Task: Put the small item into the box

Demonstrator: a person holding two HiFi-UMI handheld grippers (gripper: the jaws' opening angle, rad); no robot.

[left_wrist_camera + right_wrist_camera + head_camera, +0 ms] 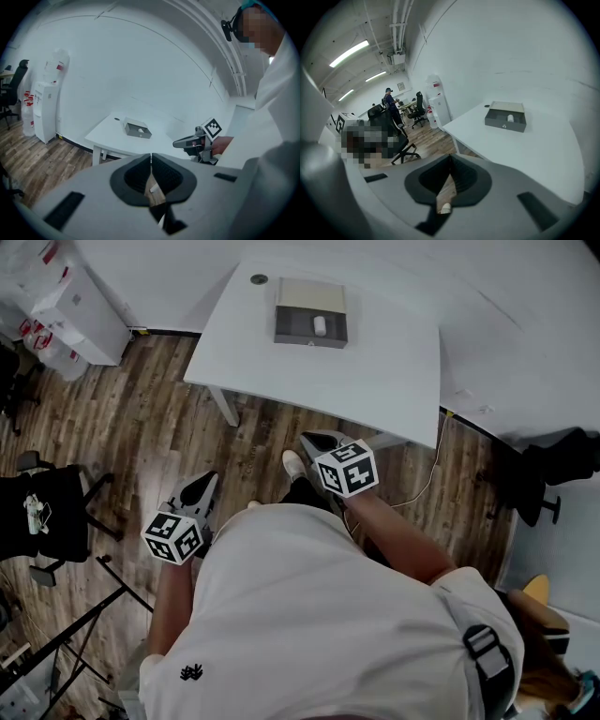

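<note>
On the table (394,362), the small item (320,325) already lies in the box (295,335). It looks light and rigid, so pinch its sides. Your left tongs (208,480) and right tongs (306,438) are pressed together, empty.

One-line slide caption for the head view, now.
Person stands back from white table, left gripper and right gripper held low; small white item lies in grey box.
</note>
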